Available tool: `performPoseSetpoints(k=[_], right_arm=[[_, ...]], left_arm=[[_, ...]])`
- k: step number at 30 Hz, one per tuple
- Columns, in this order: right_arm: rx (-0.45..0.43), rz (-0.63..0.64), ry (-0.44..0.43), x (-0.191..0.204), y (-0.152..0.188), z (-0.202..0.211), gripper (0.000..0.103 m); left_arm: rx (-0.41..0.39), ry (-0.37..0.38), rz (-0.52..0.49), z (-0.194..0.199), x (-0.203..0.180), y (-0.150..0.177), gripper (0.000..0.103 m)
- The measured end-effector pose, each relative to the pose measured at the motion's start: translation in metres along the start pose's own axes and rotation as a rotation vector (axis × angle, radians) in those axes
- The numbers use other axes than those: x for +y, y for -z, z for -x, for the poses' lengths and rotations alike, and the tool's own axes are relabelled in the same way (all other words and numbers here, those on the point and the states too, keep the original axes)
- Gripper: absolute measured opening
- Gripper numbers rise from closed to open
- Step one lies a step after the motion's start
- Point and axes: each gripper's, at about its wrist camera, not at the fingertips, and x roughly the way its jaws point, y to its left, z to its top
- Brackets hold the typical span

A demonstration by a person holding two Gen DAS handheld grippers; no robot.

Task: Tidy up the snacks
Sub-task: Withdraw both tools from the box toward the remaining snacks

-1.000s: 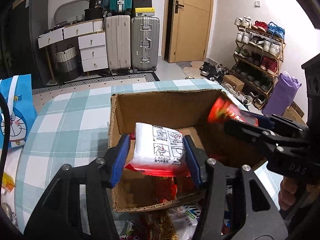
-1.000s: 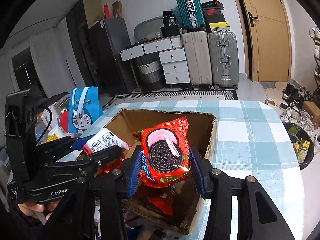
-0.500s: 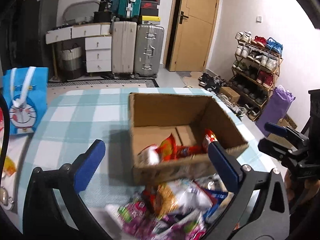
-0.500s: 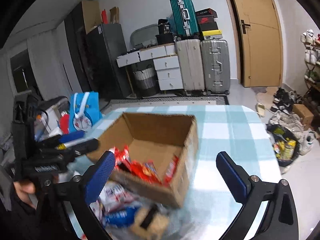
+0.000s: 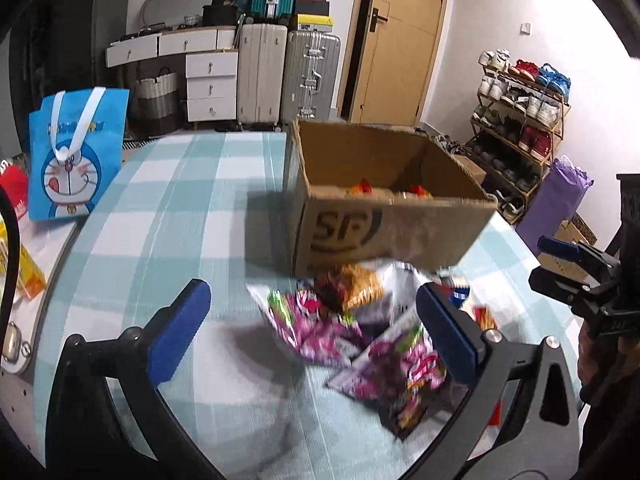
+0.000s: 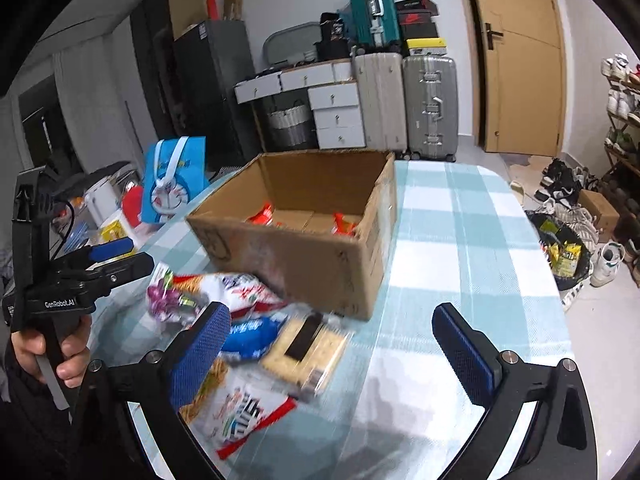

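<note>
With both tools spread wide and holding nothing, the step in hand looks like choosing the next packet from the snack pile [image 5: 360, 320] that lies on the checked tablecloth [image 5: 168, 208] just in front of the cardboard box [image 5: 384, 224]. The left gripper [image 5: 316, 332] hovers over the pink and purple packets [image 5: 320, 328], its blue pads [image 5: 180, 332] well apart; the right gripper [image 6: 336, 348] hangs above a cracker packet [image 6: 308, 348] and a blue packet [image 6: 248, 336], equally unclenched. To do this well, each tool should probably settle on 1 packet lying on top, close across its narrow width rather than a loose corner, and lift it clear before swinging over the box rim, so neighbours are not dragged along. Motion blur smears the pile in both views, so print and exact outlines cannot be read, and how many packets overlap is unclear. Only a few red wrappers [image 6: 344, 222] show above the near wall of the box; the rest of its floor is hidden. A blue cartoon bag [image 5: 76, 152] stands at the table's far left edge
</note>
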Motion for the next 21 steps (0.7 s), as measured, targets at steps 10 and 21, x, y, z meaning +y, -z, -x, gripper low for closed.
performPoseSetpoints(k=[10,21], right_arm=[[0.057,0.038,-0.029,0.011,0.021,0.001,0.102],[0.106,0.136,-0.096,0.024,0.032,0.002,0.102]], left_arm=[[0.043,0.015,-0.054,0.011,-0.014,0.027,0.103],[0.094,0.071,-0.098,0.017,-0.022,0.043,0.103]])
